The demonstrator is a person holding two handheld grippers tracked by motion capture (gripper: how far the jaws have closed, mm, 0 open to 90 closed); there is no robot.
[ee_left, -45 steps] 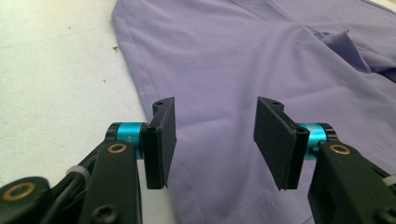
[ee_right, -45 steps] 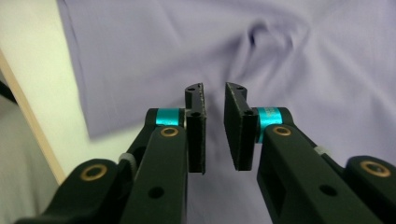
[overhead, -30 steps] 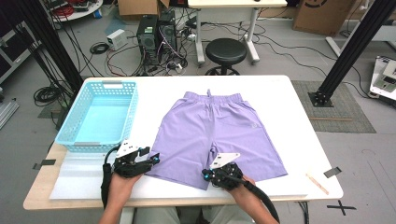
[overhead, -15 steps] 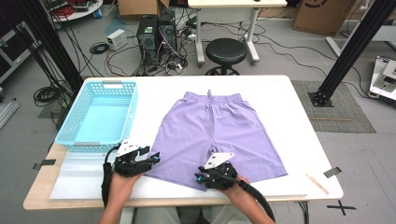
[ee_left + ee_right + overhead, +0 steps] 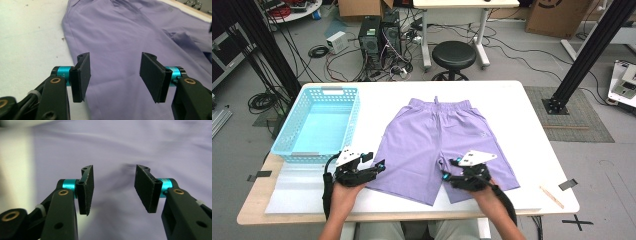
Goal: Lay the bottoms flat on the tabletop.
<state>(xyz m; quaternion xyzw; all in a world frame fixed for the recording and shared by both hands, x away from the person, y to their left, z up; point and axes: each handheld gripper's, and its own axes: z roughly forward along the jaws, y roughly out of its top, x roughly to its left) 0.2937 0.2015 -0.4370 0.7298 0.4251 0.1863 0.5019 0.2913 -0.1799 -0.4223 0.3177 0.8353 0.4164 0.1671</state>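
Jaws of both the left gripper [image 5: 379, 165] and right gripper [image 5: 445, 176] have just been opening, nothing between them, over the purple shorts [image 5: 447, 137] low in frame; next, I'd judge, each must grasp a hem to fold.

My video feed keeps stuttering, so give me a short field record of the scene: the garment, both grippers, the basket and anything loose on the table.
garment: purple shorts lying flat on the white table, waistband at the far side
left gripper: left gripper at the near hem of the shorts' left leg, jaws open, nothing pinched
right gripper: right gripper over the near hem of the right leg, jaws have just been opening, nothing between them
basket: blue basket at the table's left, empty
loose item: wooden stick near the right front corner
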